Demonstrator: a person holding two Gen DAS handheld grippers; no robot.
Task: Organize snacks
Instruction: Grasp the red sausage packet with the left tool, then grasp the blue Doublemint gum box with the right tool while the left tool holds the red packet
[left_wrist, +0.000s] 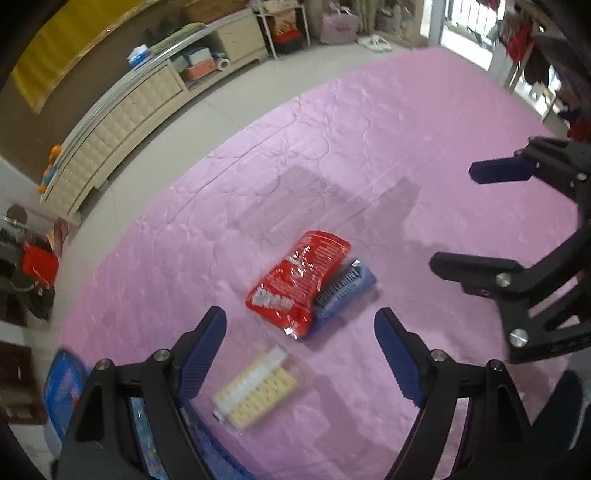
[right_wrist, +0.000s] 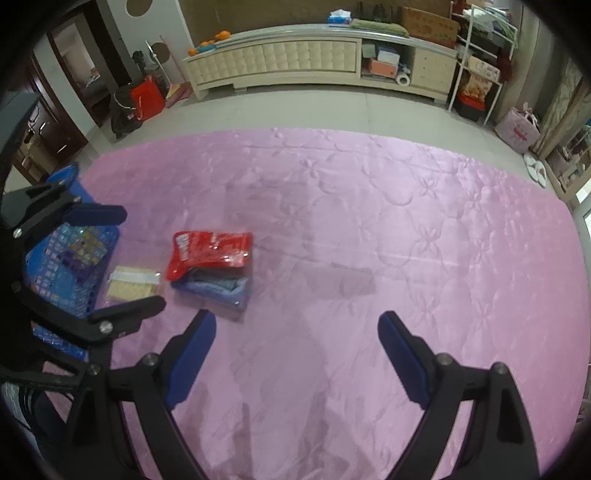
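Note:
A red snack bag (left_wrist: 299, 280) lies on the pink quilt (left_wrist: 332, 147), partly on top of a blue-purple packet (left_wrist: 347, 291). Nearer me lies a clear pack of cream wafers (left_wrist: 258, 387). My left gripper (left_wrist: 299, 317) hangs open above the quilt, with the wafers and the red bag's near end below its fingers. A blue basket (left_wrist: 62, 384) with packets inside sits at the lower left. In the right wrist view the red bag (right_wrist: 210, 254), blue-purple packet (right_wrist: 218, 288), wafers (right_wrist: 131, 284) and basket (right_wrist: 70, 266) are at the left. My right gripper (right_wrist: 295, 317) is open over bare quilt (right_wrist: 369, 221).
Each view shows the other gripper: the right gripper (left_wrist: 456, 218) and the left gripper (right_wrist: 140, 260). Past the quilt's far edge is grey floor and a long cream cabinet (right_wrist: 295, 62). A red bag (right_wrist: 147, 98) and a white rack (right_wrist: 480, 74) stand by the wall.

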